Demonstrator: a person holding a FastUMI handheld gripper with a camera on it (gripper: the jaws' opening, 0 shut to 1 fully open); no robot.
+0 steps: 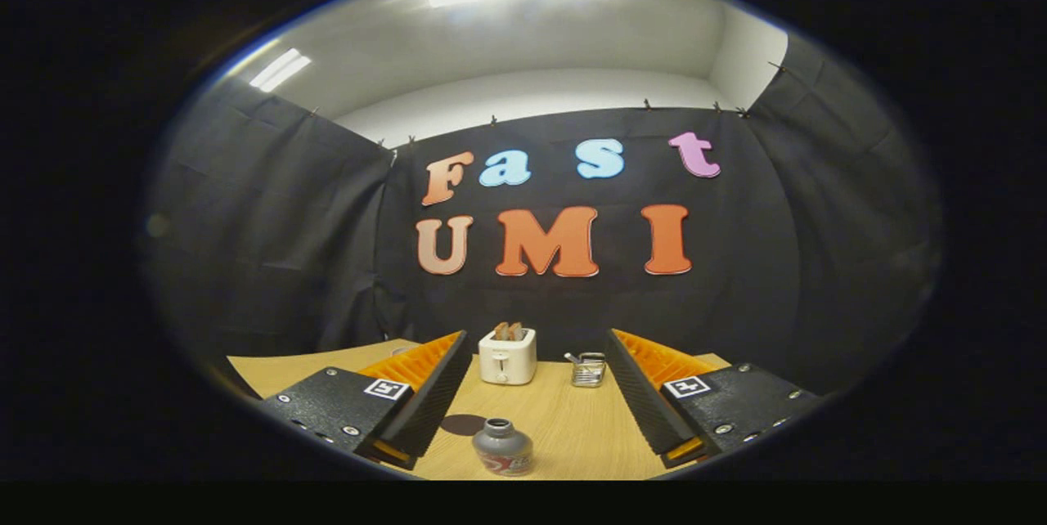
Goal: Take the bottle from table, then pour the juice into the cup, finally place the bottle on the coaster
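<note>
The gripper [523, 419] is spread wide, holding nothing. The bottle [502, 446] stands upright on the table [572, 427] between the fingers, beside the coaster [462, 424]. It looks small, rigid, probably smooth and light; gripping its body below the neck seems safest.

We look from the gripper [536, 406] itself, forward along its two wide-spread fingers and slightly down over a wooden table [572, 427]. We sit close above the tabletop, facing the booth's back wall, with a toaster [507, 355] farther ahead and the ceiling overhead.
</note>
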